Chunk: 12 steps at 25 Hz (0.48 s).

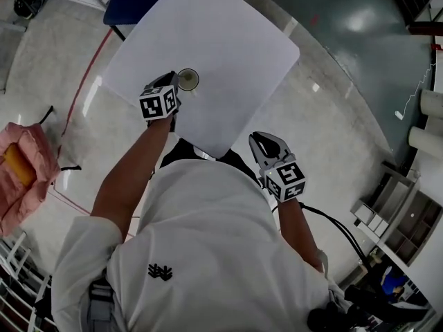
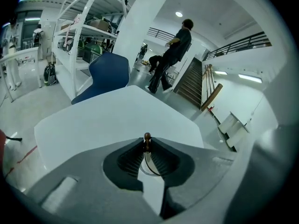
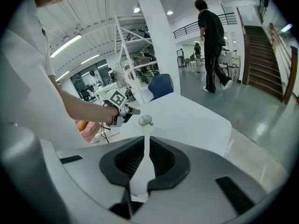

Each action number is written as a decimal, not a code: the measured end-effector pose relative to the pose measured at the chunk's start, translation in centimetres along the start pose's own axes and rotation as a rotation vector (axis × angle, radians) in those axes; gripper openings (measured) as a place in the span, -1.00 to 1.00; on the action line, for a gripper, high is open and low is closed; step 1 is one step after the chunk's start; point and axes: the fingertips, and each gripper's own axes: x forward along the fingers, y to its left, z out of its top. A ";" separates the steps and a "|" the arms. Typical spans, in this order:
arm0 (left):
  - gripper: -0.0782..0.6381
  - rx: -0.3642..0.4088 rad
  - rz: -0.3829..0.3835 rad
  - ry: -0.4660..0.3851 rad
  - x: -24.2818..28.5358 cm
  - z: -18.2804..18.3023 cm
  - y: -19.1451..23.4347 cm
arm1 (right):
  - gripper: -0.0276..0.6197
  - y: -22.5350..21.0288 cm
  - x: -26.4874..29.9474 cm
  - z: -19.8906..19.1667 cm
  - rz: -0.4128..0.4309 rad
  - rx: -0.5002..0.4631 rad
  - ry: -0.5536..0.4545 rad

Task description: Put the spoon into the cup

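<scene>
White worktop [image 1: 235,61]: bare apart from one upright cup [image 1: 188,79].
Left claw [image 2: 147,146]: clenched on the thin spoon [image 2: 147,136], its brown tip upward, just beside the cup's rim; the bowl is hidden.
Right claw [image 3: 145,141]: slightly parted, empty, held back by the near edge.
Risk: the claw could nudge the cup and tip it; an off-centre release would likely drop the spoon outside.
Room: open surface beyond and to the right; the nearest edge lies to the left.

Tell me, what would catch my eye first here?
The left gripper pinches a thin spoon with a brown knob, close beside a small cup on the white table. The right gripper hangs empty by the table's near edge.
</scene>
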 end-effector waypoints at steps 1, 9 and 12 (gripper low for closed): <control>-0.64 0.004 0.003 0.001 0.1 0.0 -0.1 | -0.78 -0.1 -0.1 0.0 -0.002 0.002 -0.002; -0.64 -0.005 0.006 0.005 0.8 -0.3 -0.5 | -0.78 -1.3 -0.9 -0.7 -0.010 0.017 -0.013; -0.64 0.011 0.013 -0.001 0.8 -0.1 -0.9 | -0.78 -1.8 -1.2 -1.0 0.000 0.016 -0.014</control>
